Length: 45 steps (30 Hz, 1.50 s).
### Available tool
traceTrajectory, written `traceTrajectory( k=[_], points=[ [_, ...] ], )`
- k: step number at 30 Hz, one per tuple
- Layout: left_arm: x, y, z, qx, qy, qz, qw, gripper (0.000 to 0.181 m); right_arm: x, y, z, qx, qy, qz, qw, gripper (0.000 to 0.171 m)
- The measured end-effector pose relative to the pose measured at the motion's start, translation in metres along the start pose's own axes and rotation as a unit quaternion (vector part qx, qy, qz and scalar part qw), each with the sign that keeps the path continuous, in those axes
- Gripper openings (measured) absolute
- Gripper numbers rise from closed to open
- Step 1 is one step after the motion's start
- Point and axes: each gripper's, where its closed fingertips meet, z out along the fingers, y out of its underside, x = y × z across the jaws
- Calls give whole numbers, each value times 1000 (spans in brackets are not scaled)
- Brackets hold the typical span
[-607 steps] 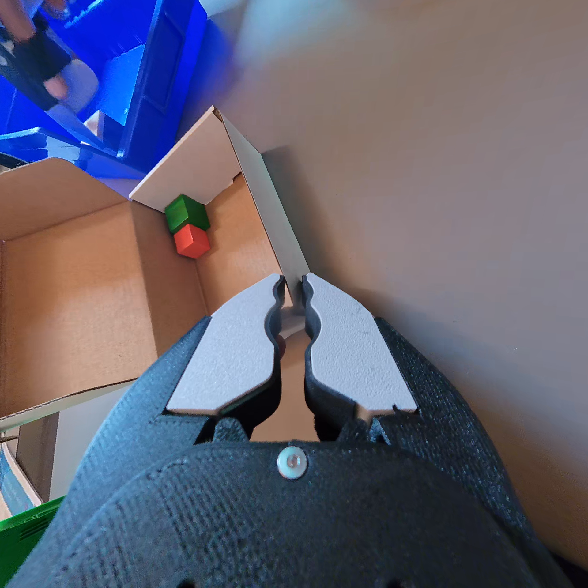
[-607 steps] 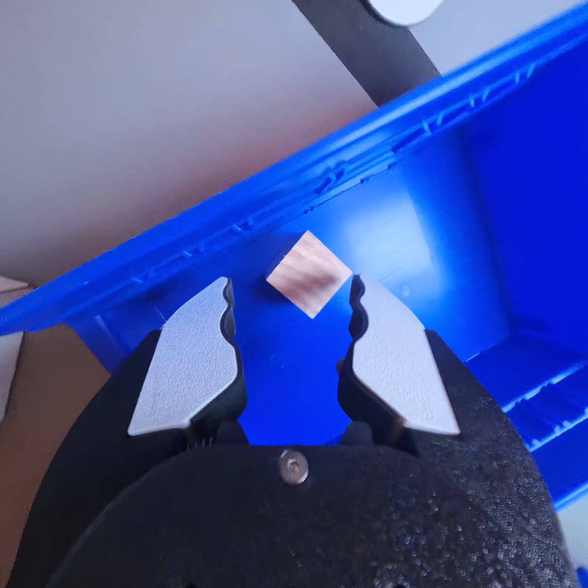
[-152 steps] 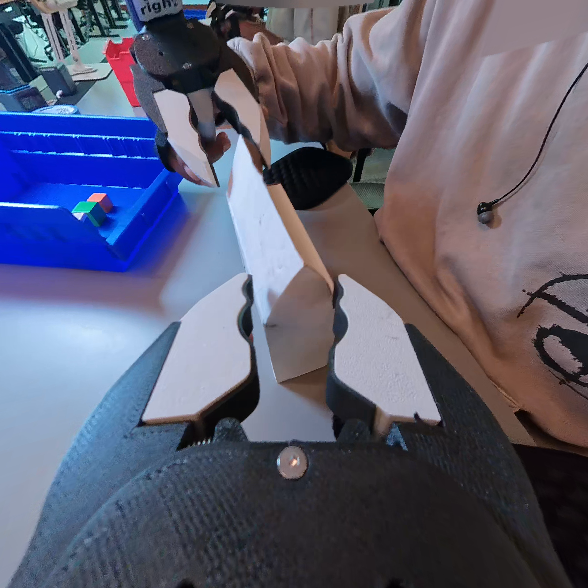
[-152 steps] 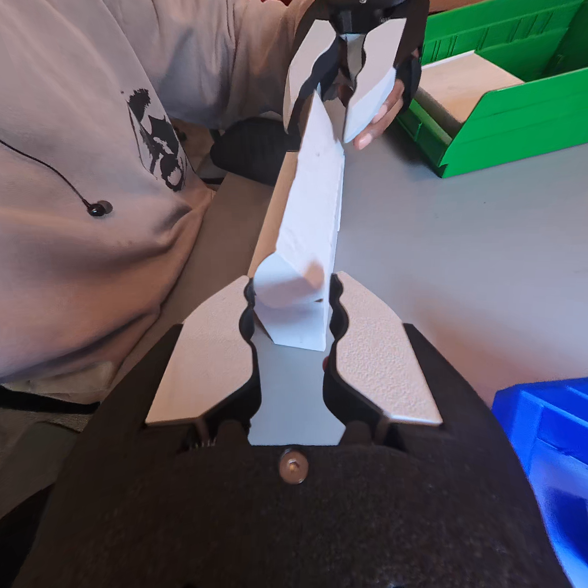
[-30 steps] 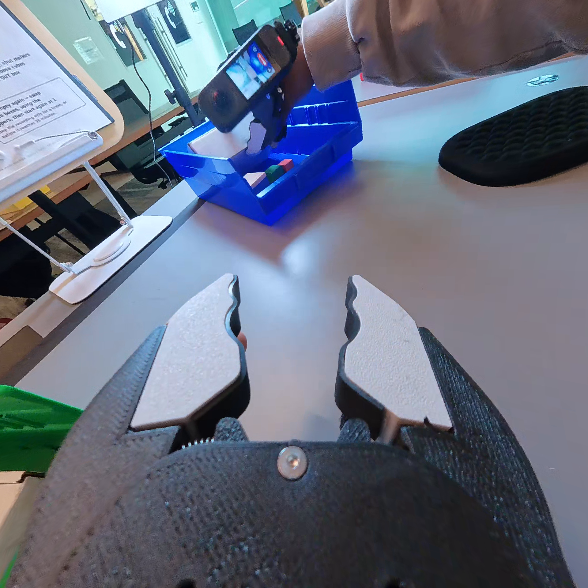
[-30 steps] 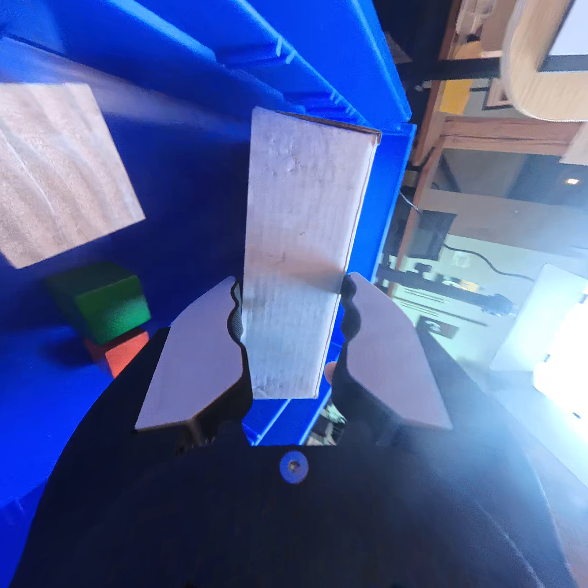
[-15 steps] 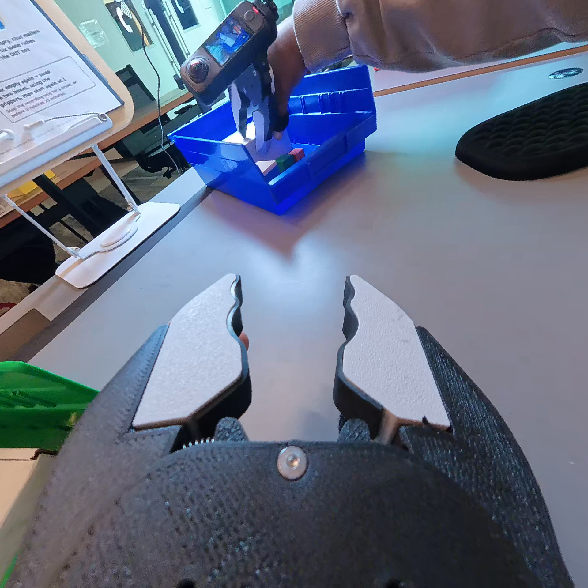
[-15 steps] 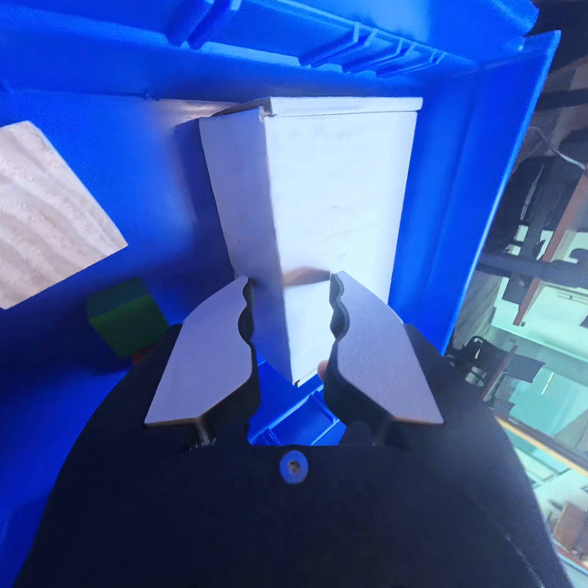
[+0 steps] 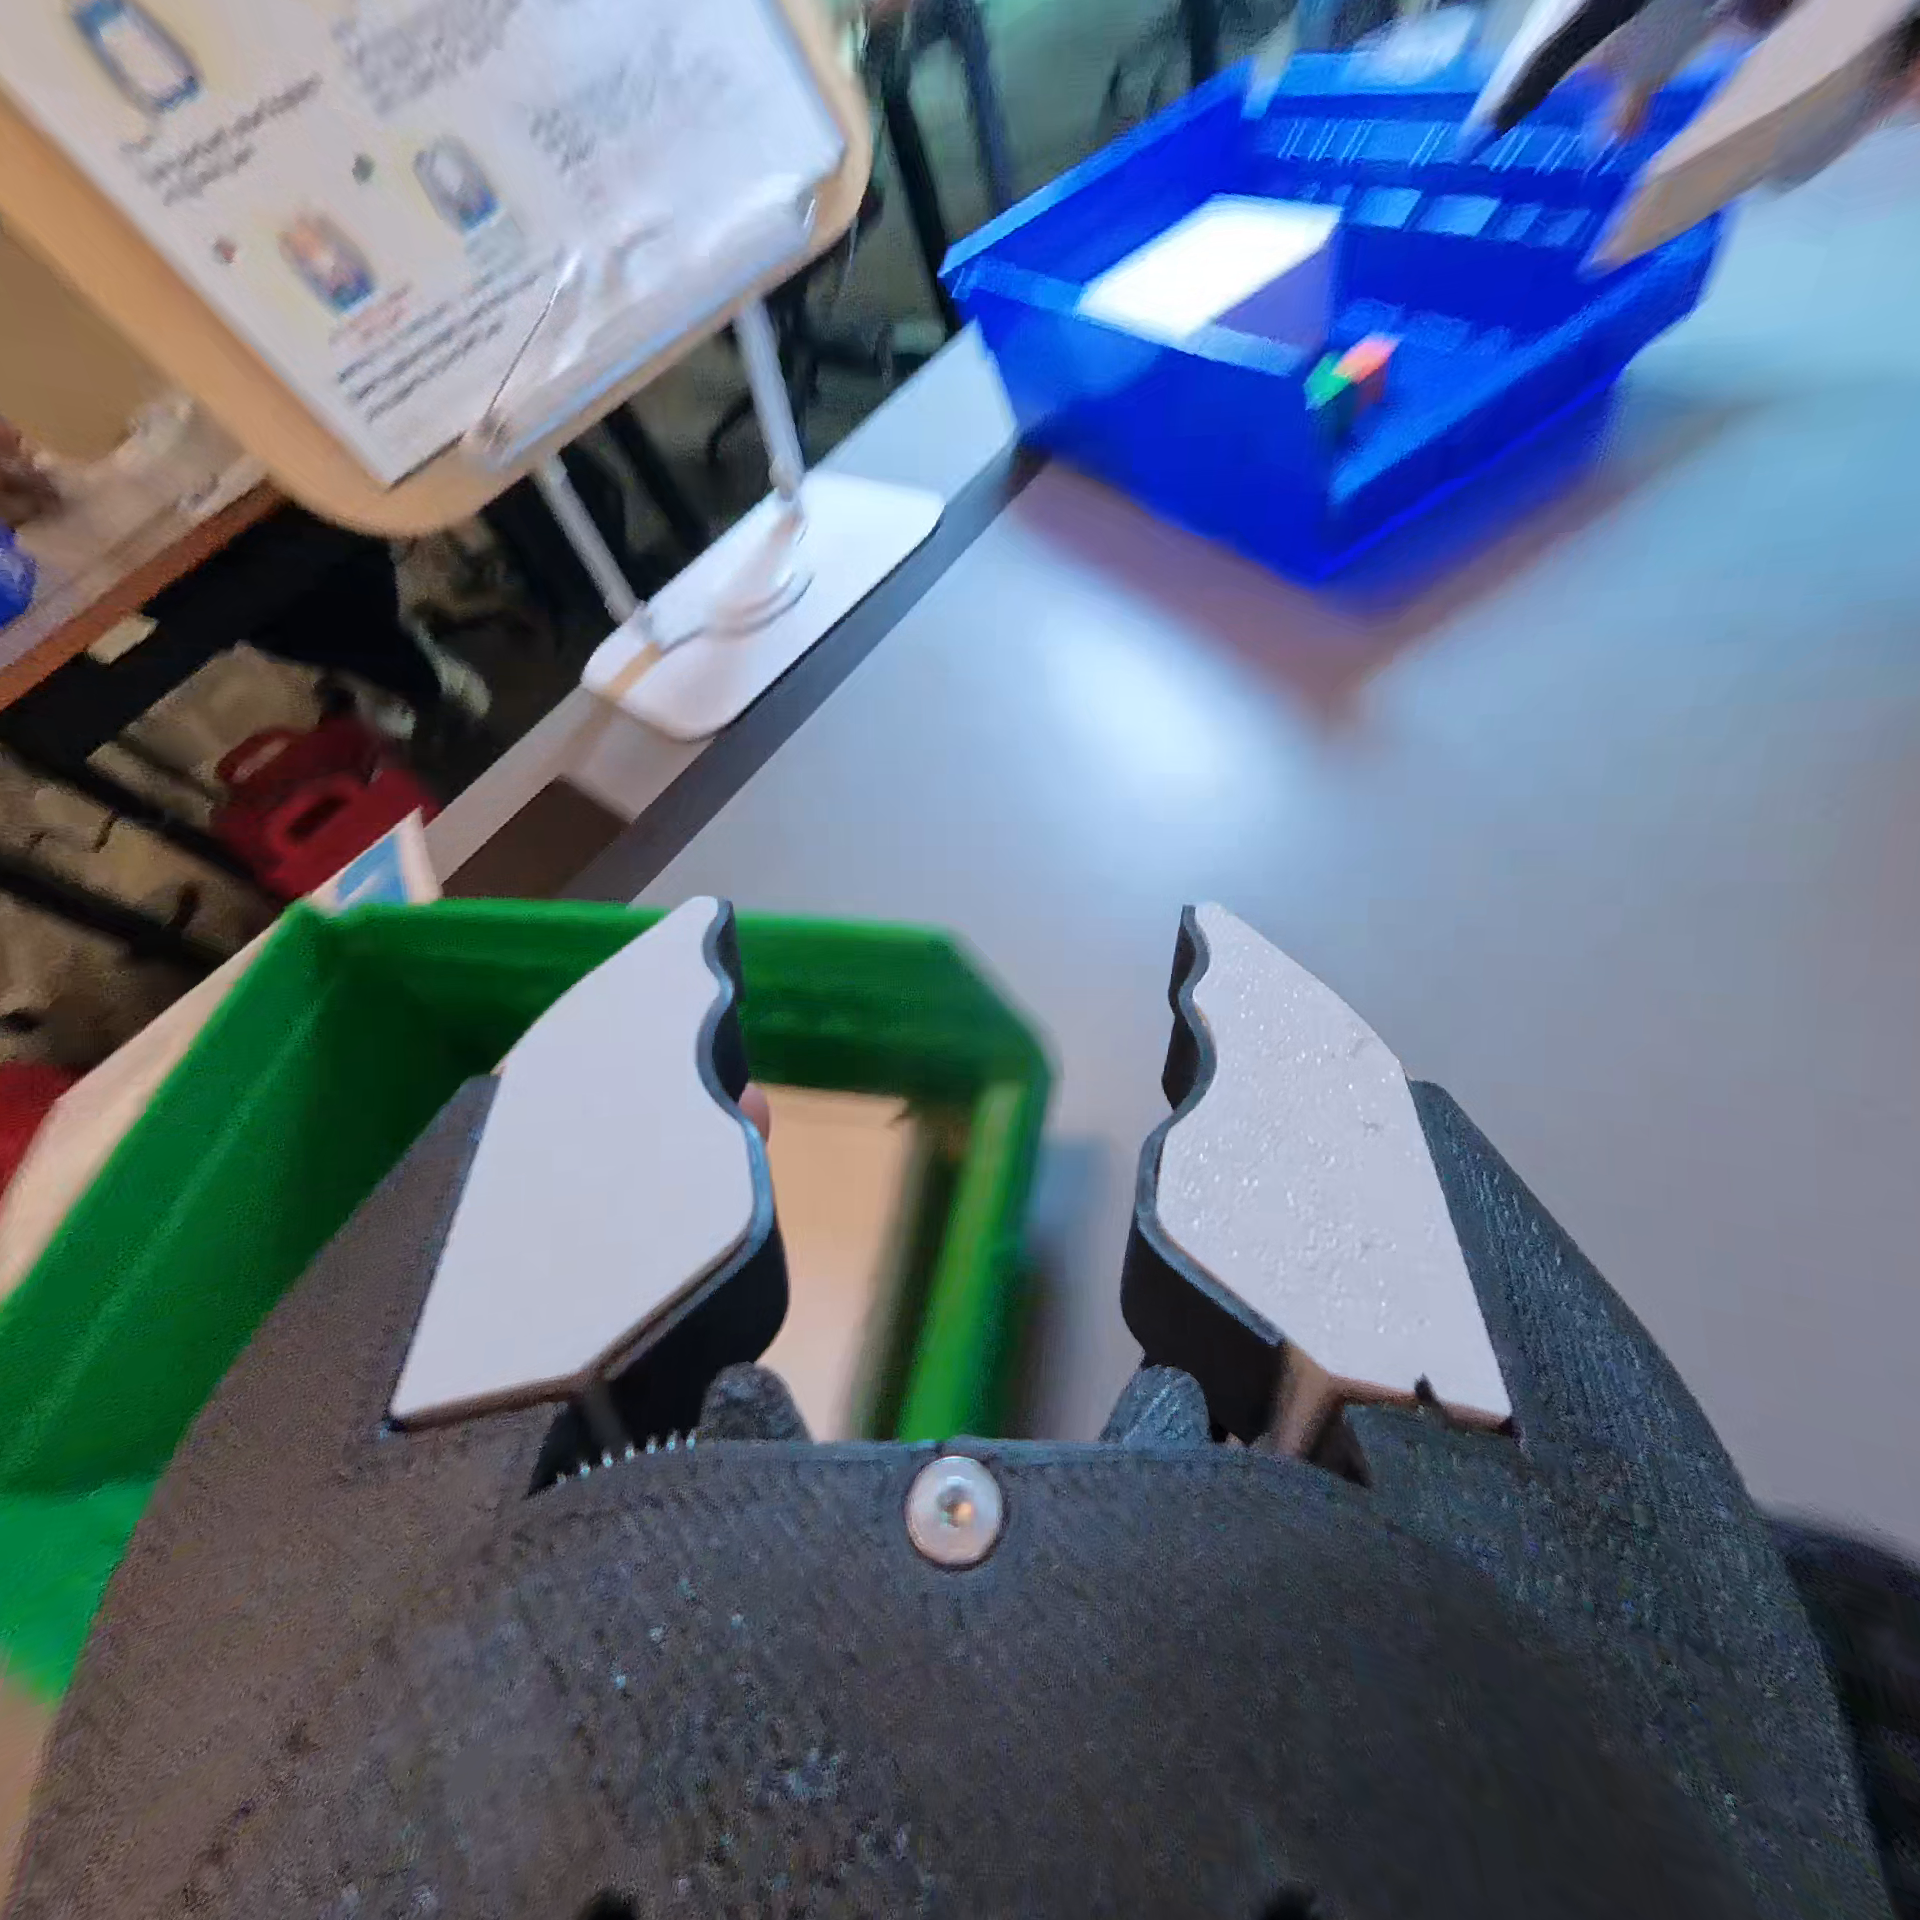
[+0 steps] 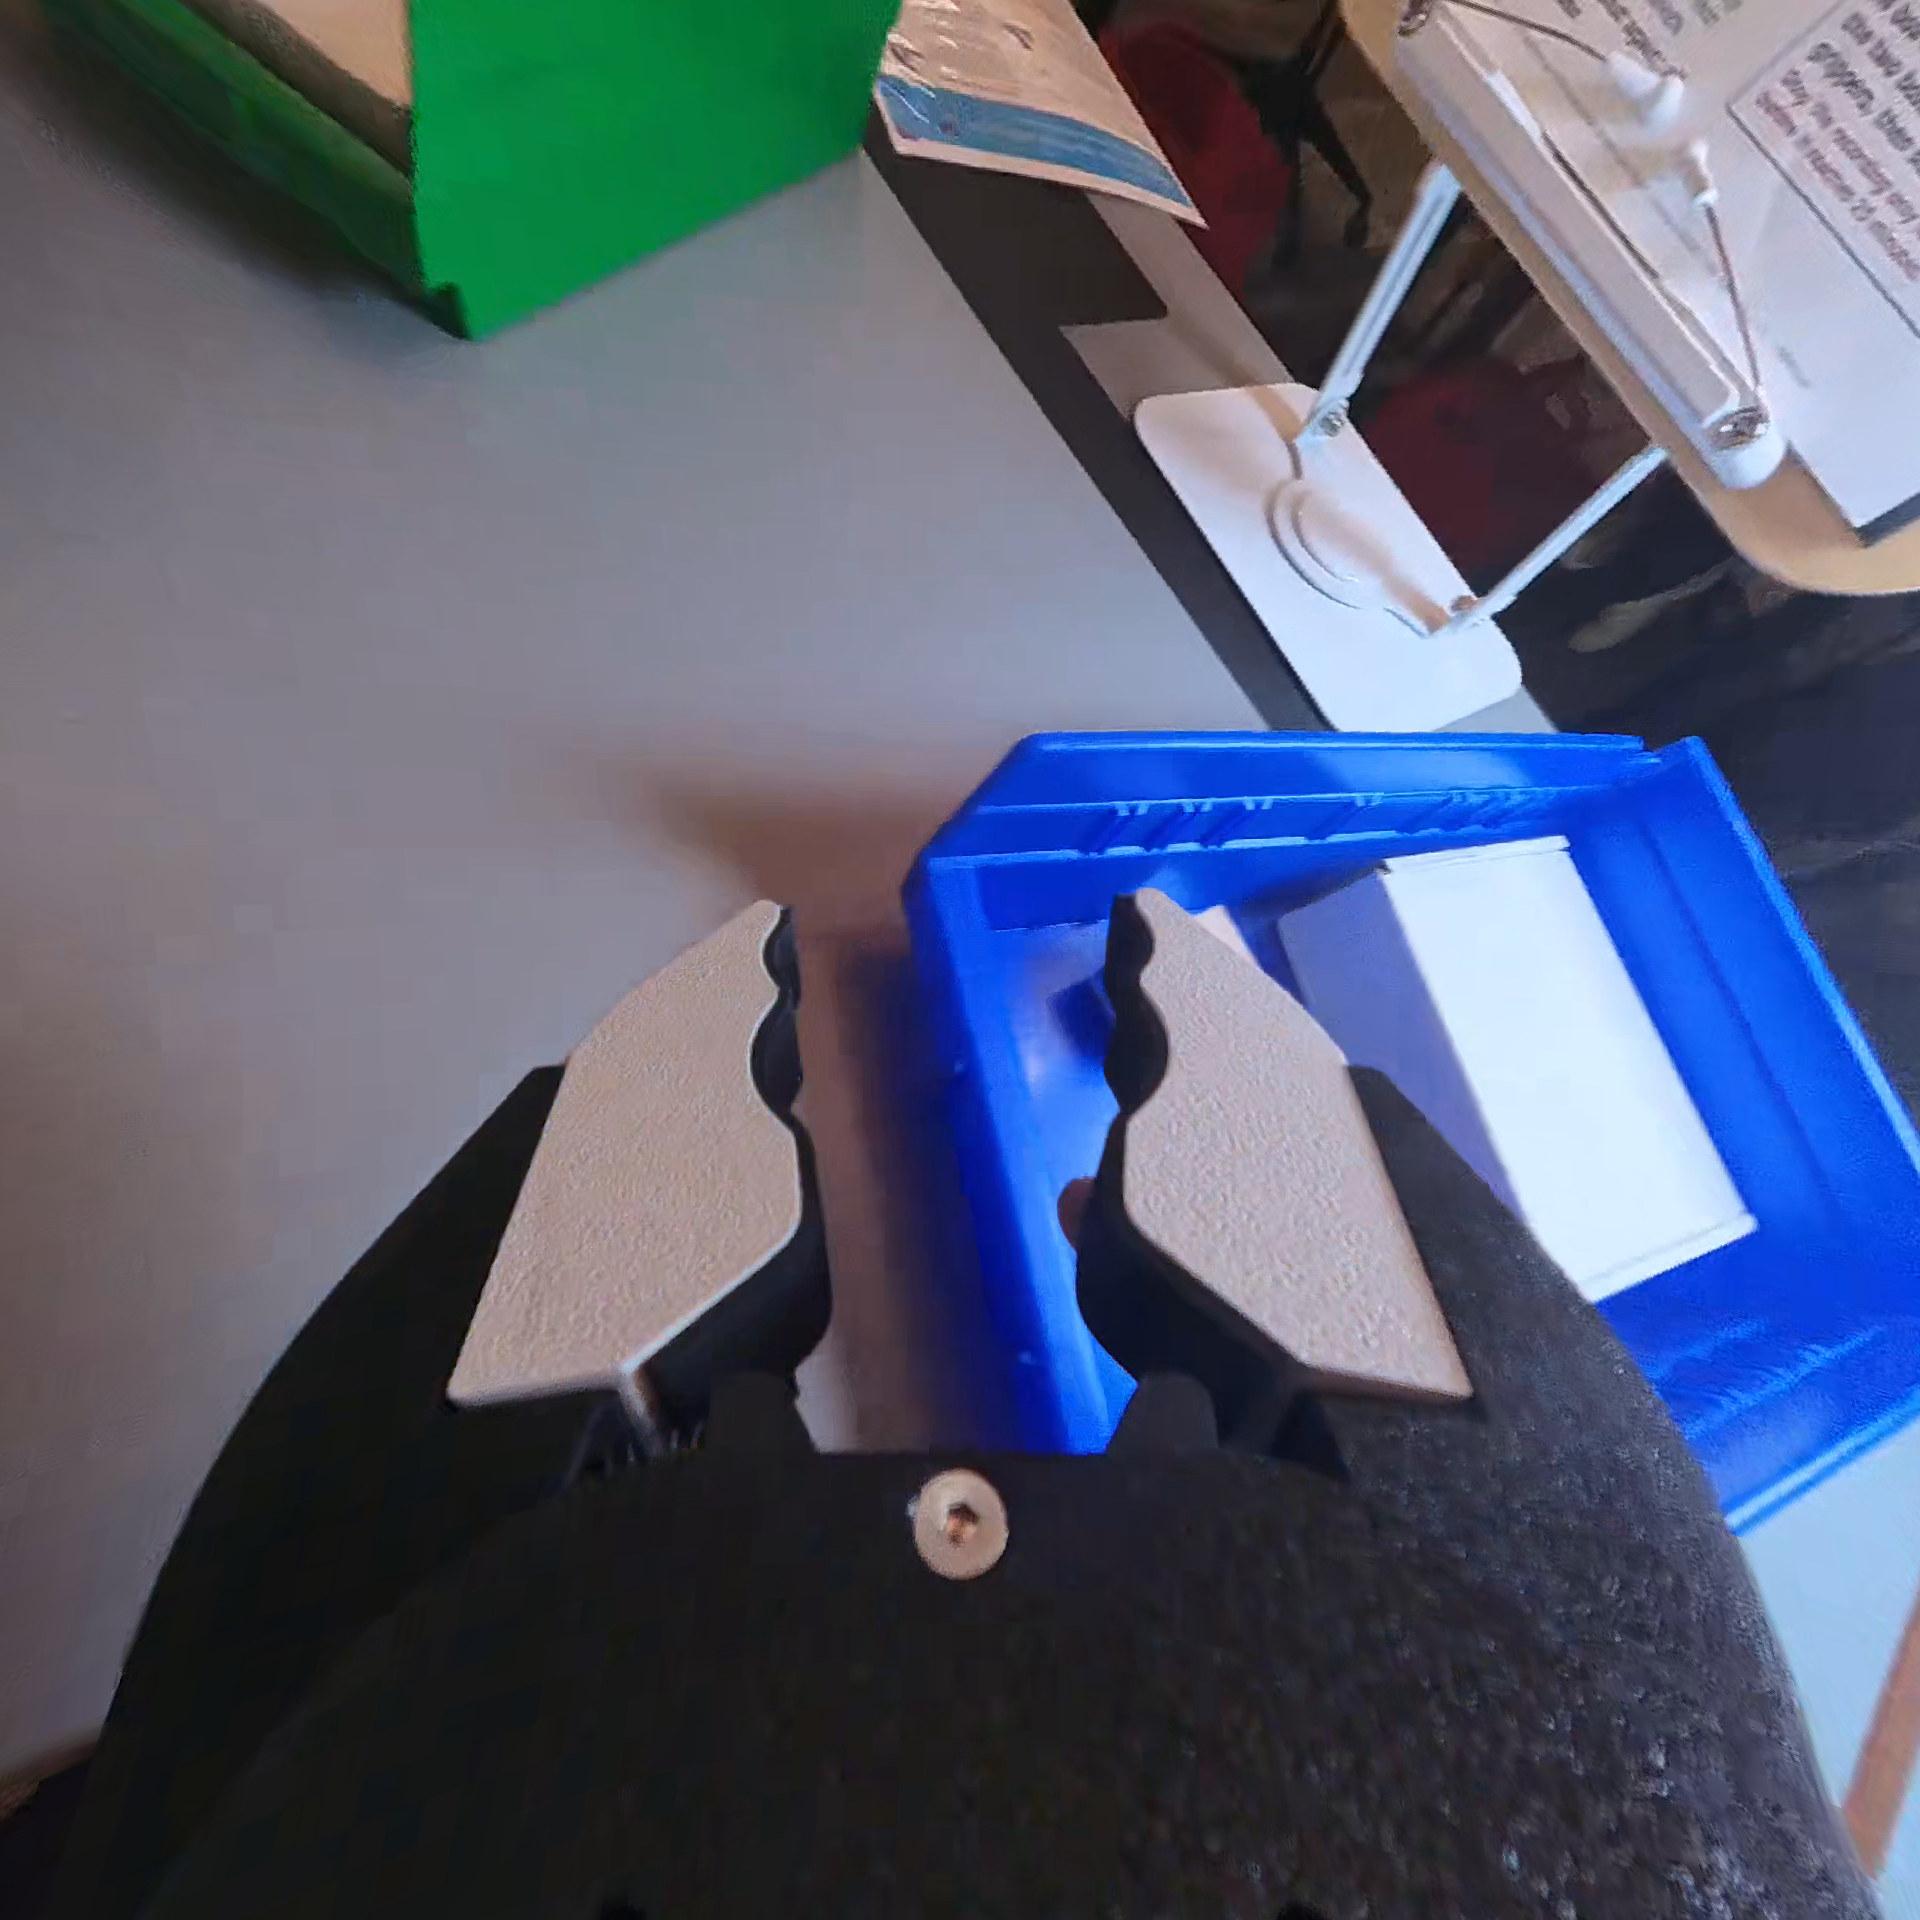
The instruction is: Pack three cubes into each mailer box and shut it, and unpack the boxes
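The left claw (image 9: 954, 925) is built from a black, coarsely ribbed plastic body with a rounded front. Two flat, light grey fingers (image 9: 1320, 1174) with a grainy surface and wavy black inner edges are mounted on it. A single silver screw (image 9: 954, 1509) is set in the middle below them, and small gear teeth are seen beside the left finger's base. The right claw (image 10: 945, 920) is made alike: black pebbled body, grey textured fingers (image 10: 1247, 1164), one silver screw (image 10: 956, 1525)
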Motion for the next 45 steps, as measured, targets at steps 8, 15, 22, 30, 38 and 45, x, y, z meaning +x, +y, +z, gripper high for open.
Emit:
traceTrajectory(
  k=[8,15,22,30,38,45],
  points=[
    [-61,122,3,-360,113,18,926,109,-67,13,-1,63,-85,86,991,58],
    [-71,166,14,-441,167,-4,882,126,-79,21,11,84,-111,110,984,57],
    [-75,168,19,-453,186,10,872,124,-80,28,15,91,-119,119,982,53],
    [-83,175,27,-476,127,89,866,129,-86,34,15,86,-118,110,983,52],
    [-96,165,29,-430,122,56,893,126,-89,28,9,106,-117,101,982,48],
    [-117,75,12,-290,78,20,954,120,-84,28,3,121,-92,79,985,48]
  ],
)
